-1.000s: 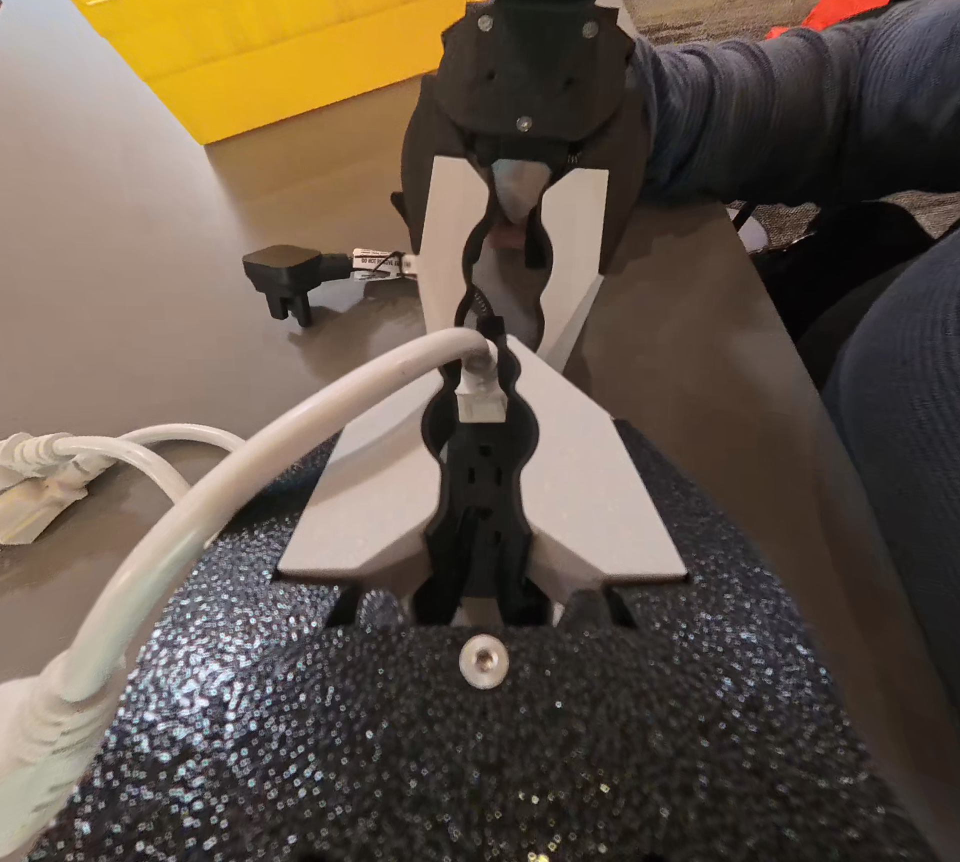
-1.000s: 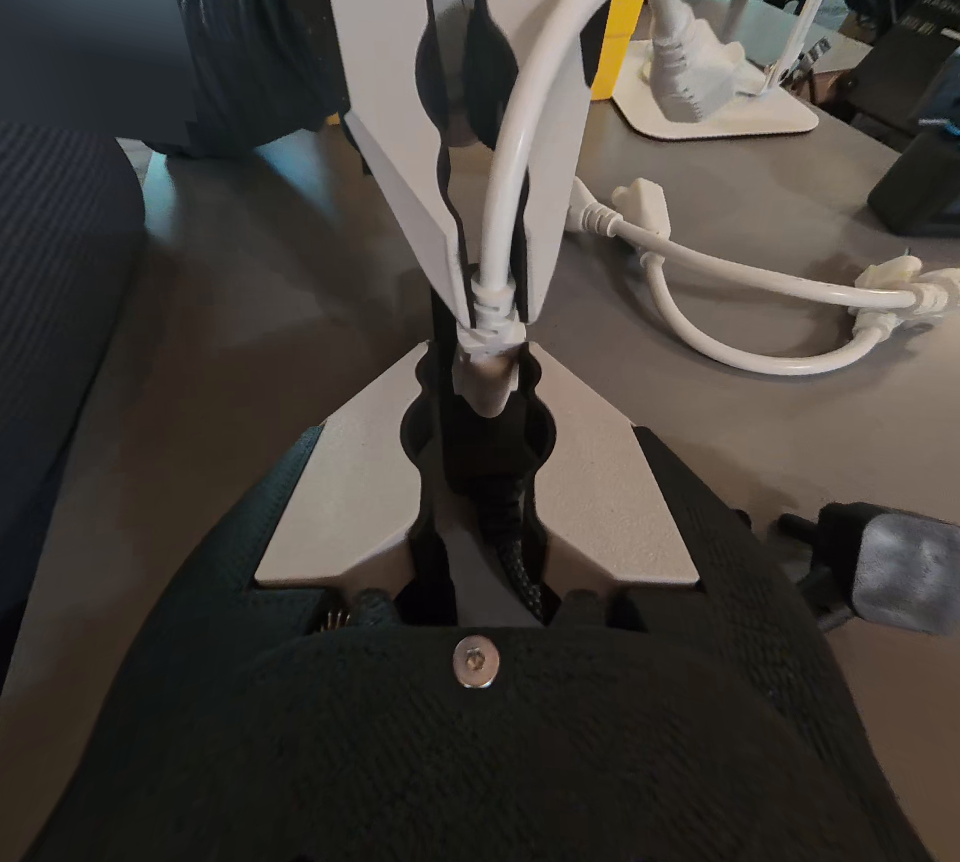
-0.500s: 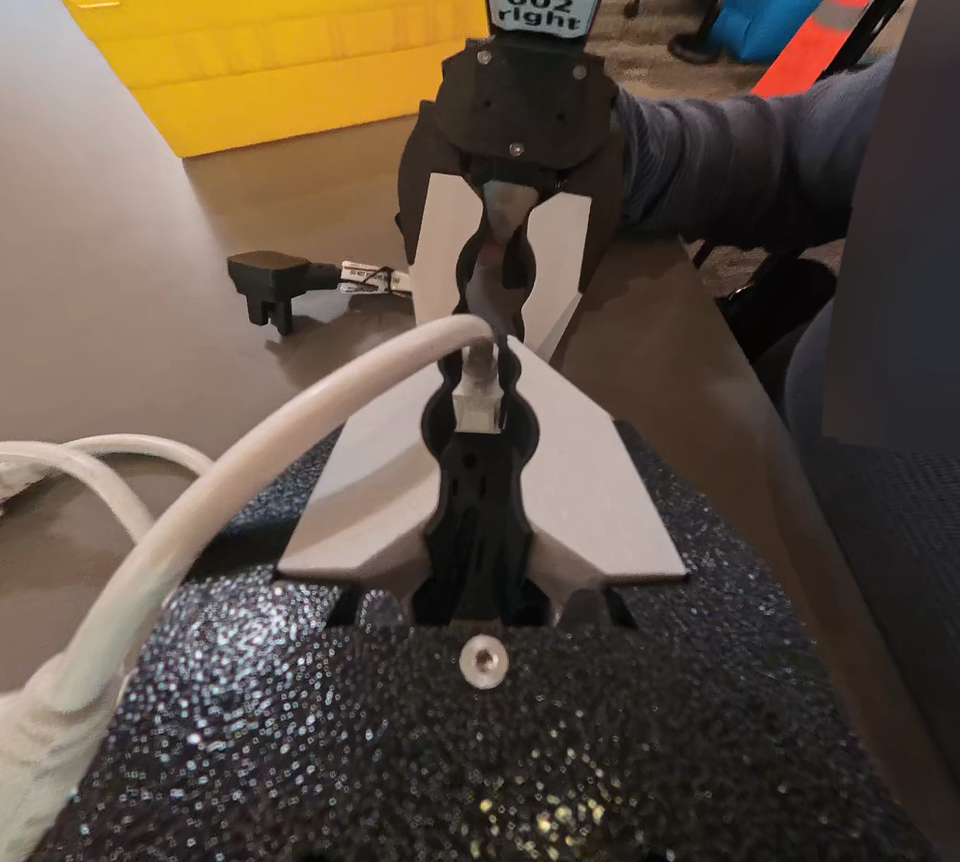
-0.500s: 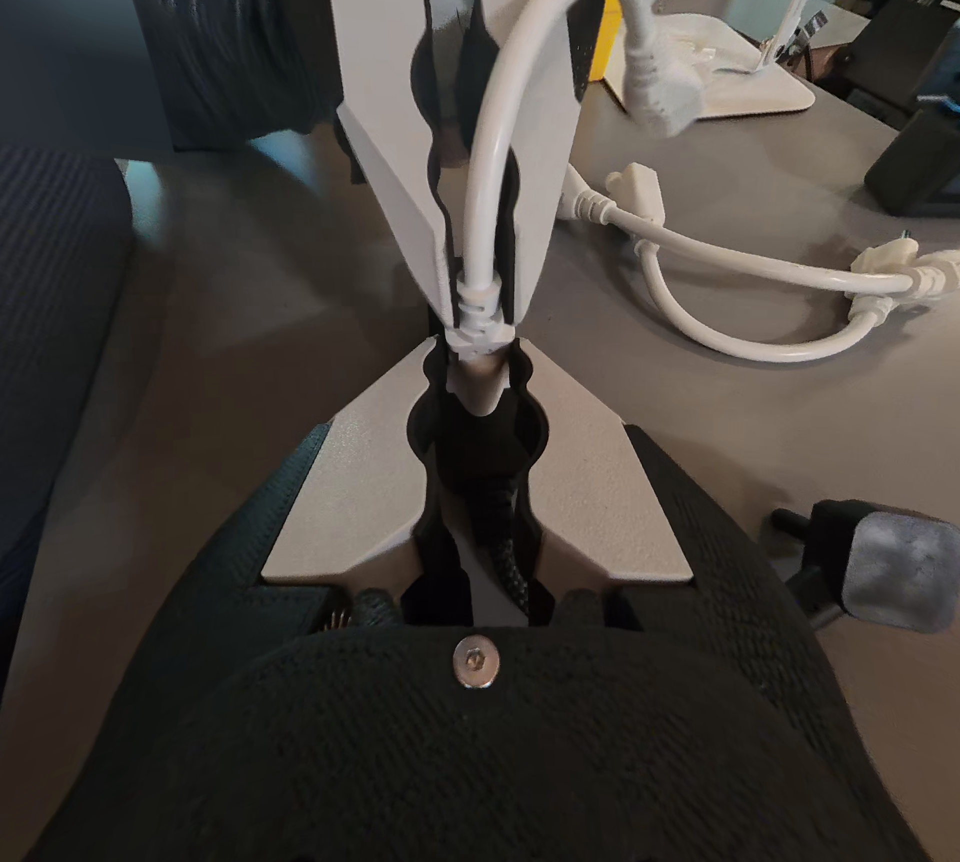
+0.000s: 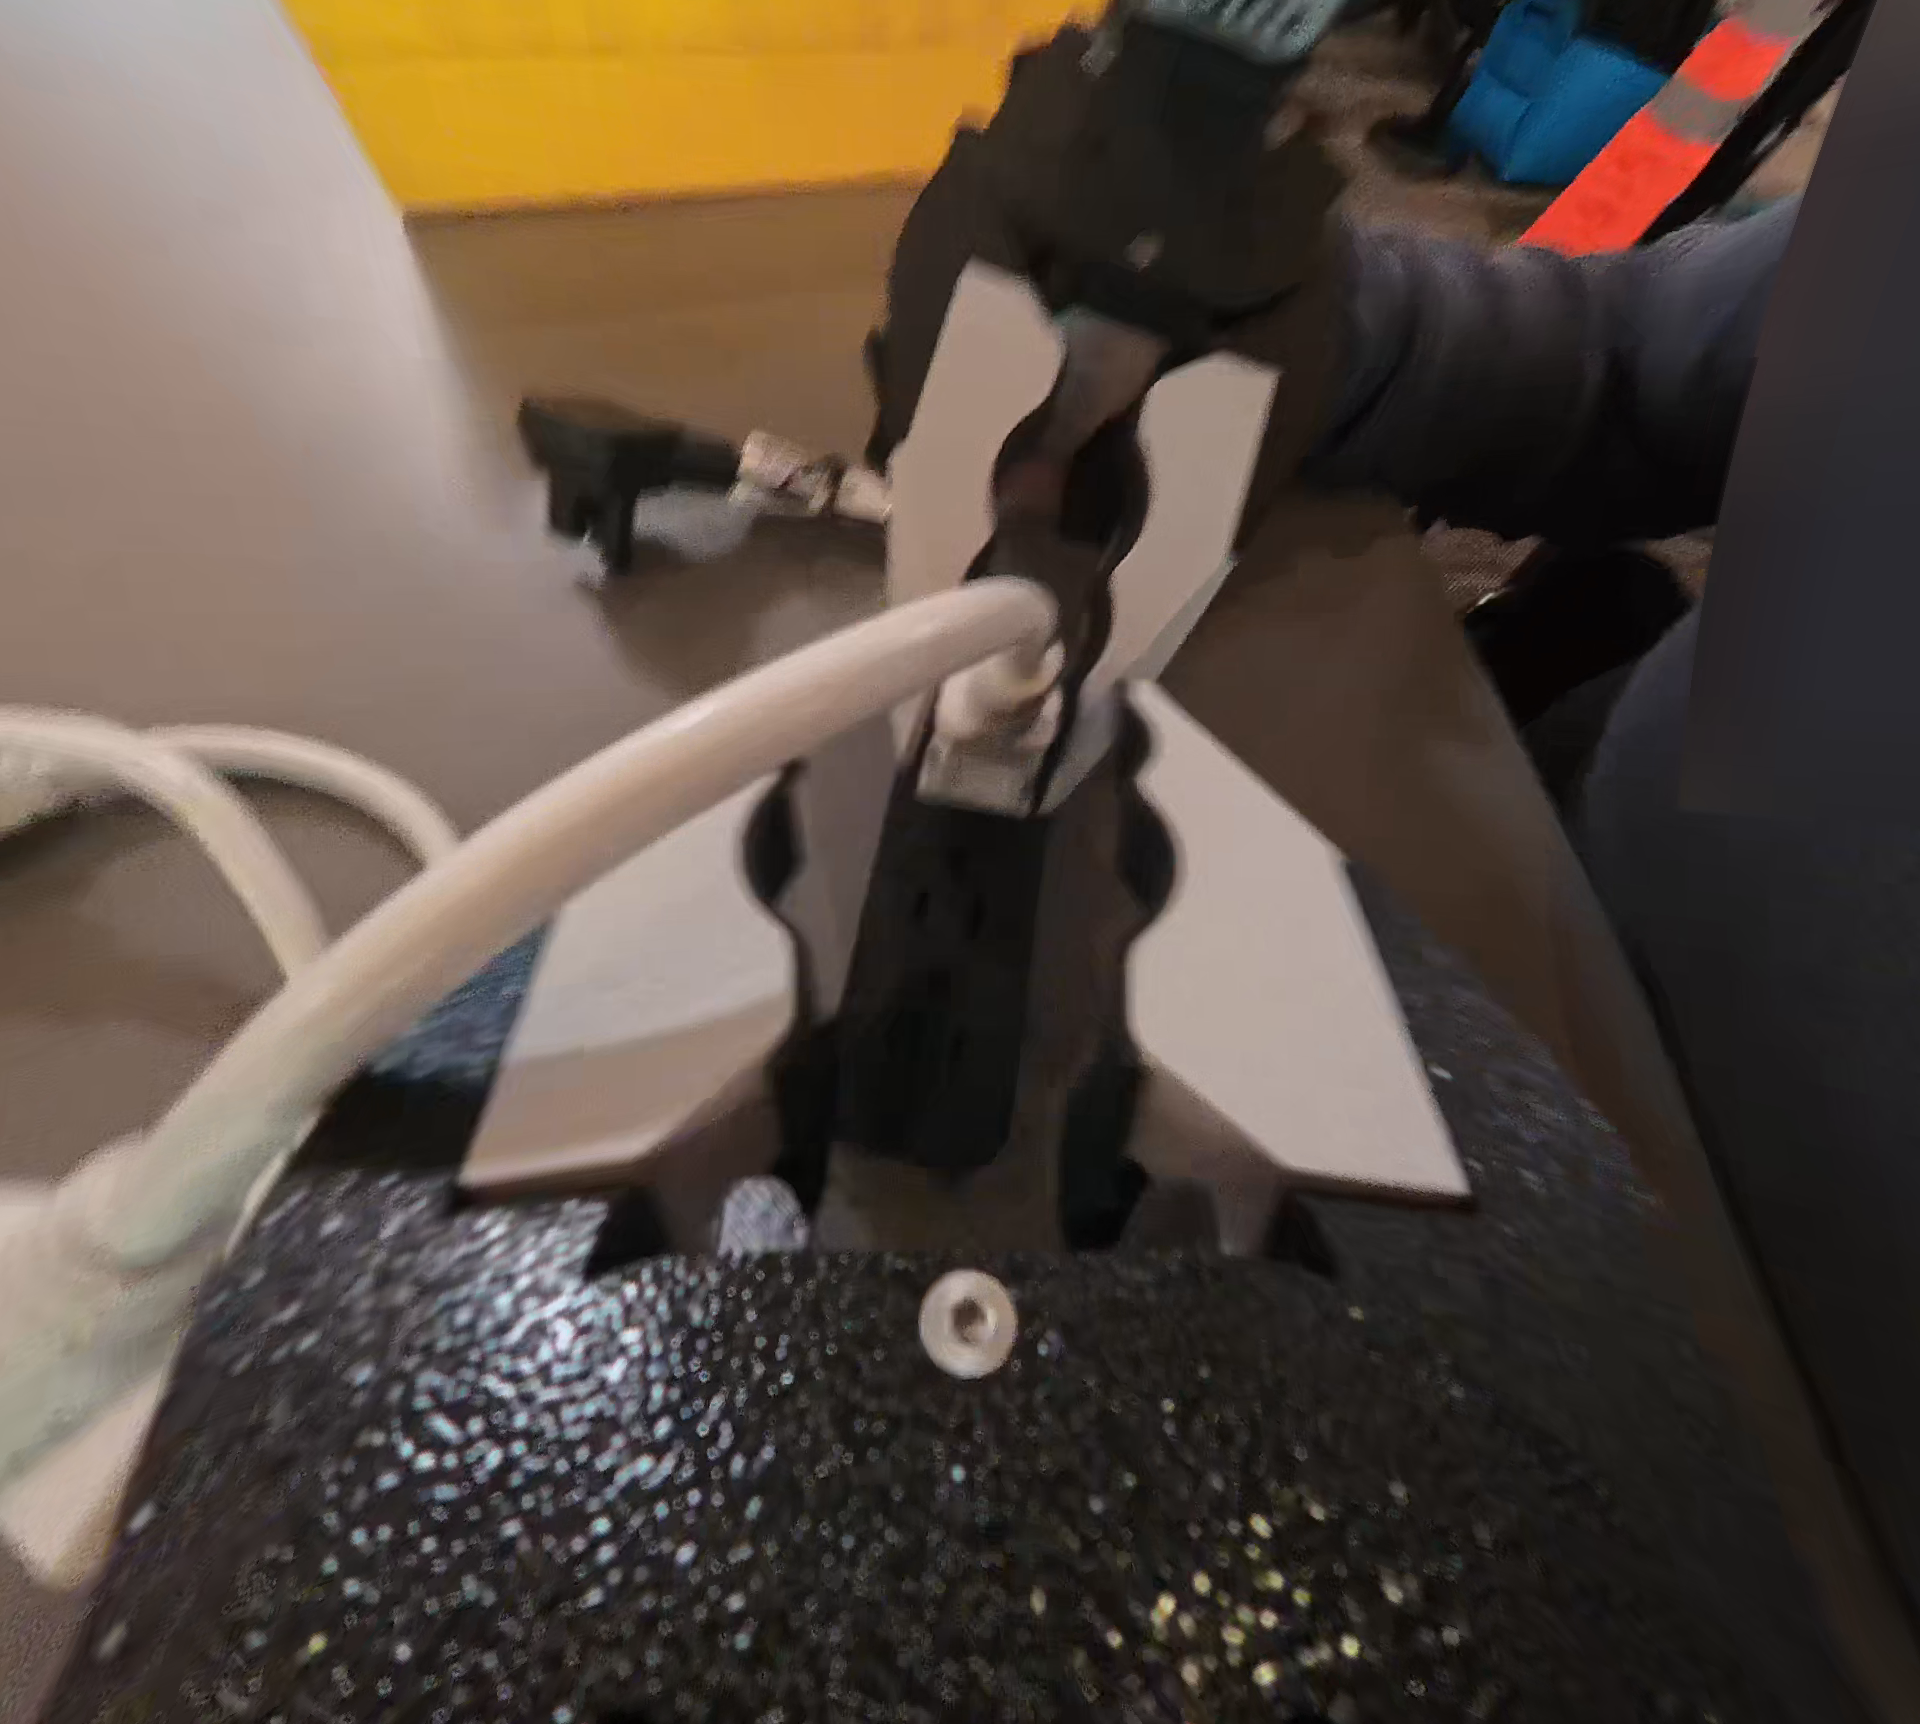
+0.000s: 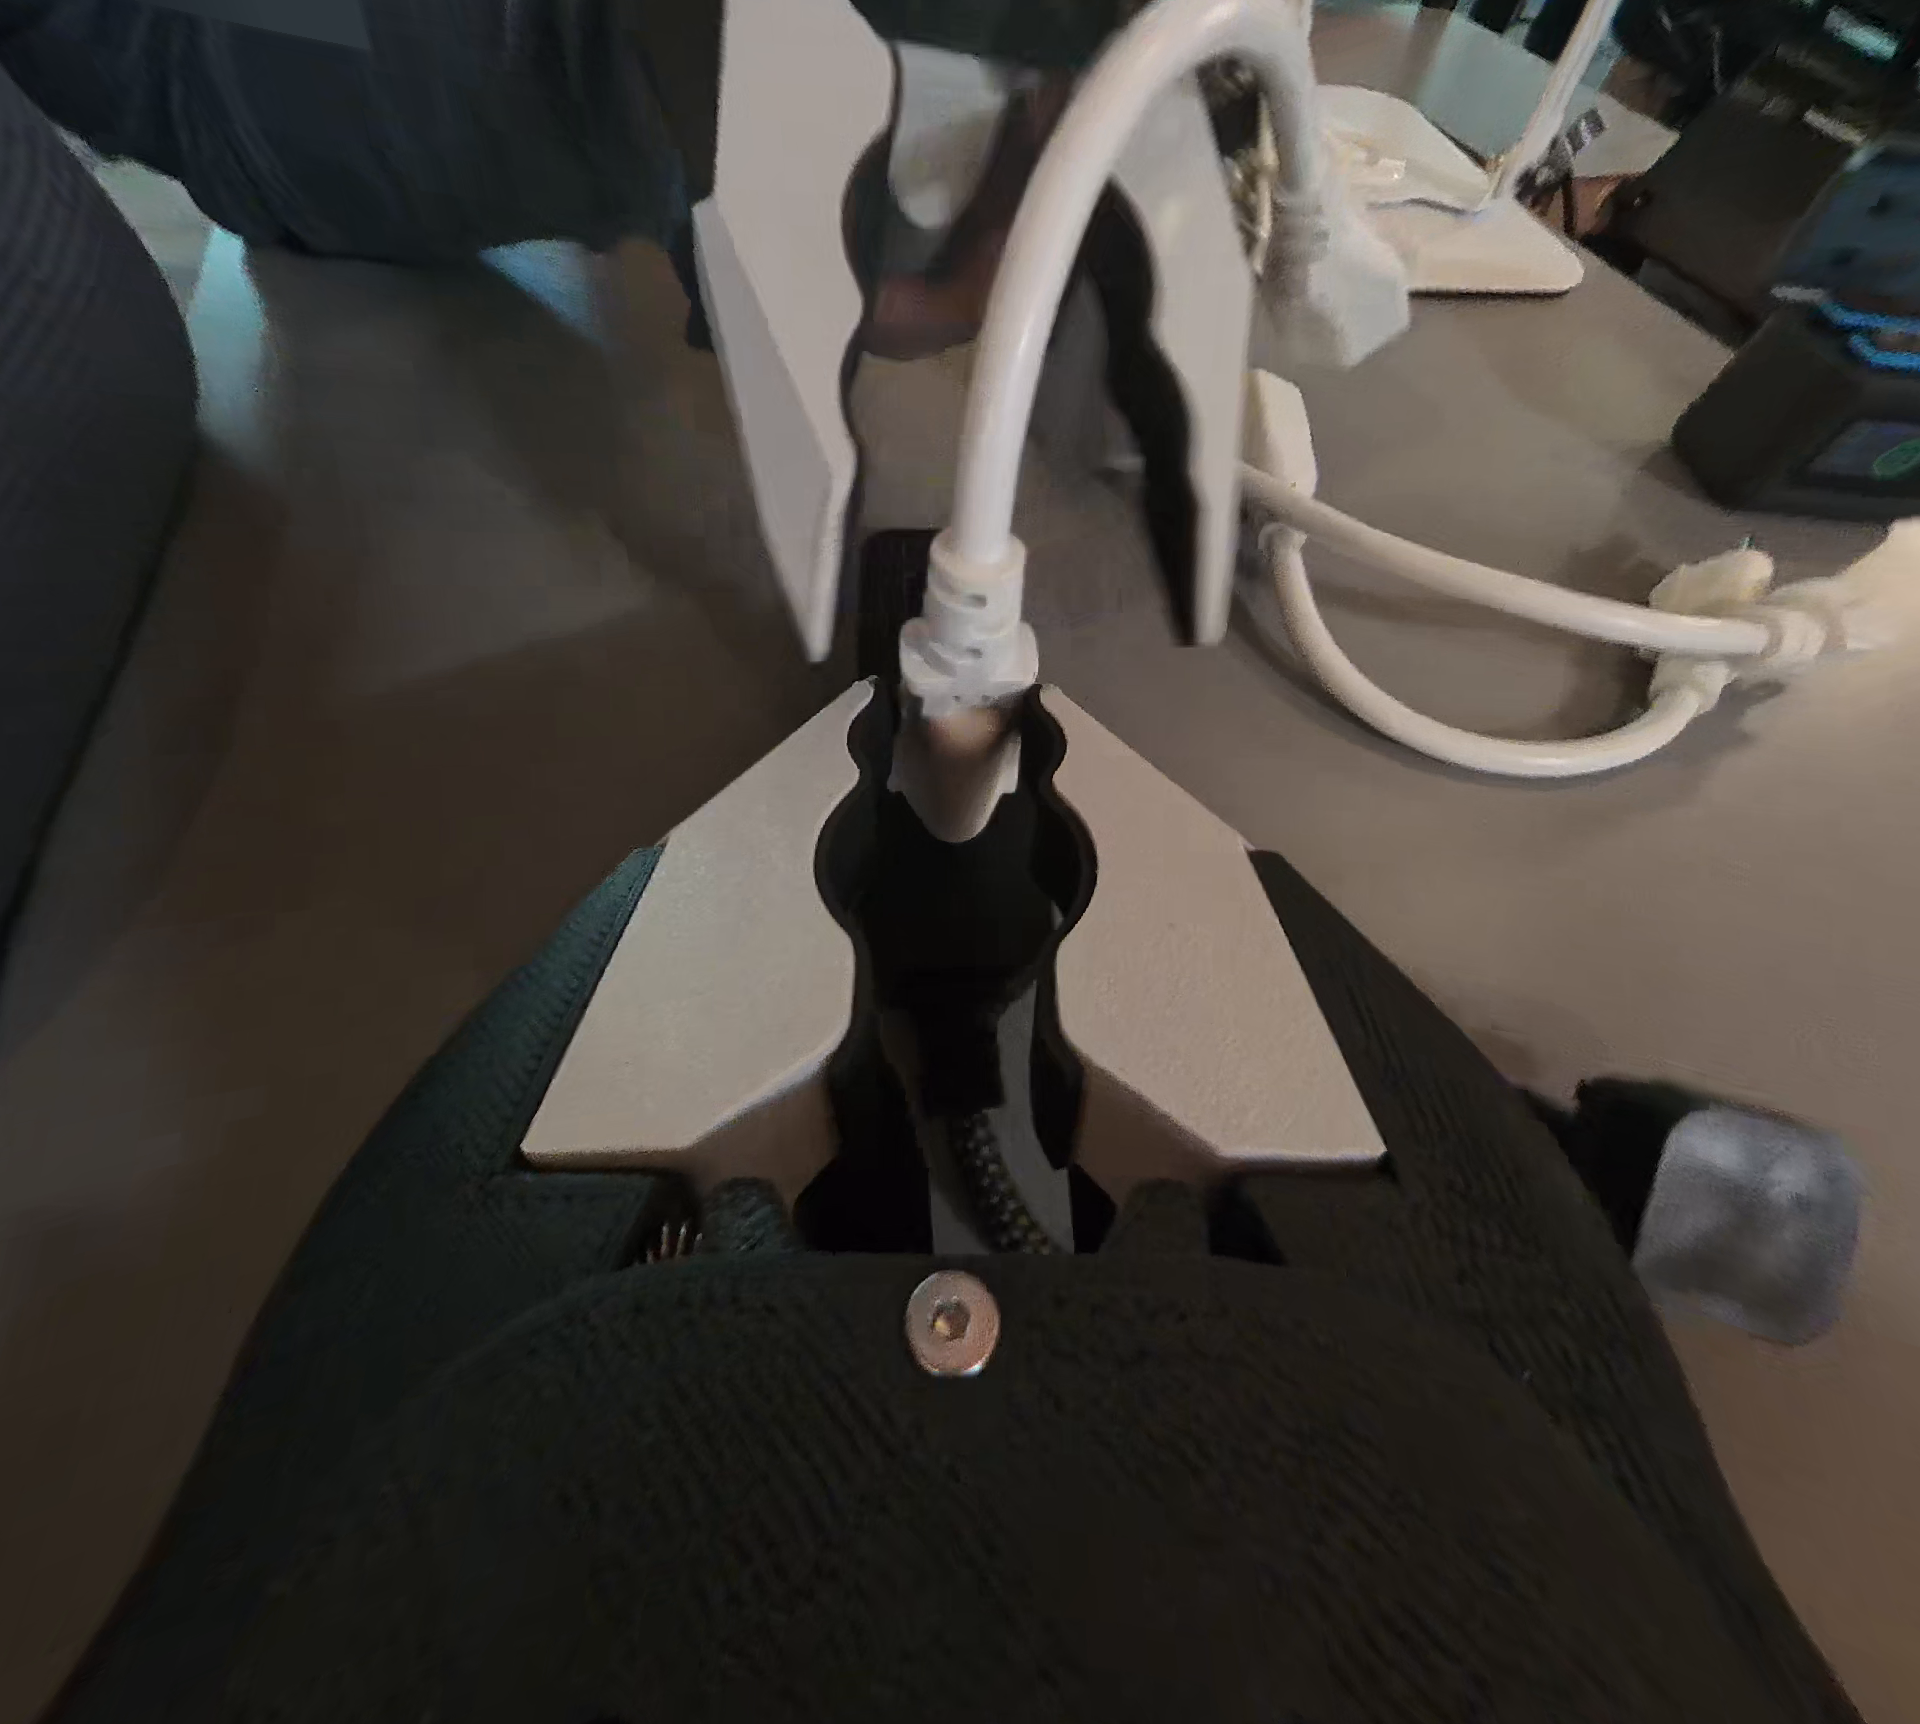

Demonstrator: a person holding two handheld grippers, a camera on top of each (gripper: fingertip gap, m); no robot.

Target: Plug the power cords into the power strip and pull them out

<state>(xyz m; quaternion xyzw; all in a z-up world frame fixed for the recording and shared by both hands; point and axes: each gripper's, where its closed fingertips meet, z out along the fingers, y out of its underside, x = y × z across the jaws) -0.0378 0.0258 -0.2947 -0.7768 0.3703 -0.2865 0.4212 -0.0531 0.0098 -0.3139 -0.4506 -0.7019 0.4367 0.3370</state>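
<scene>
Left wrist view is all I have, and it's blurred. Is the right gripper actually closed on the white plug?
Observer: Yes. In the right wrist view the right gripper is shut on the white plug, with the fingertips pinching its body.
Operator: Does anything run behind the plug on that side?
Observer: A black braided cable runs back between that gripper's fingers, toward the camera.
Operator: Is anything on the table outside my frame?
Observer: A dark device with a lit screen stands at the far right of the table, beyond the loose white cords.
</scene>
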